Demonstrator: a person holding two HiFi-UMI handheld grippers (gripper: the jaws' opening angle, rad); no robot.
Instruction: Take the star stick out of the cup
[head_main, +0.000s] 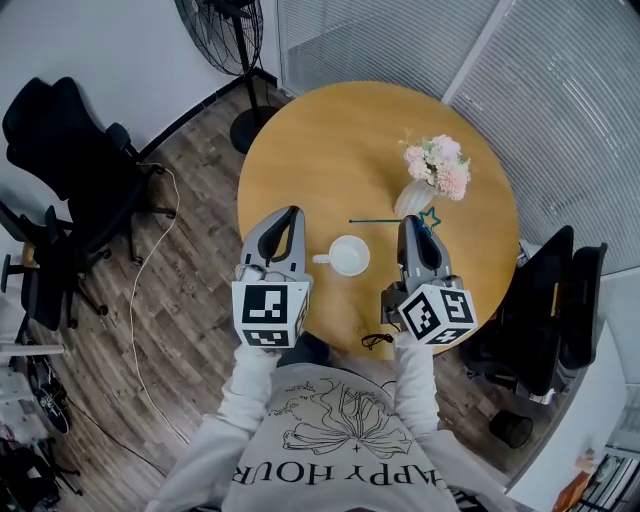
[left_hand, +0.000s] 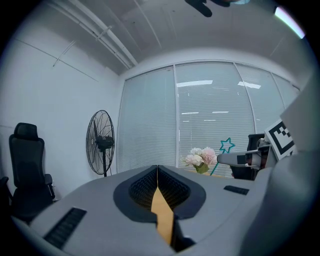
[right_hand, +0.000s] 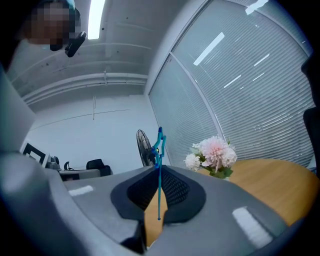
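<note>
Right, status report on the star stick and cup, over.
Left gripper shut, empty. Right gripper shut on star stick, stick out of cup. Flowers close beside the star.

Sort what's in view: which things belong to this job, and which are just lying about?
Job: star stick, clamped in the right gripper; white cup; left gripper, shut and empty.
Lying about: flower vase; standing fan; black office chairs; floor cable.

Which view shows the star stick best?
Right gripper view: the star stick stands whole, pinched in the right tool. Head view shows mostly its star; left gripper view shows it small, far off.
</note>
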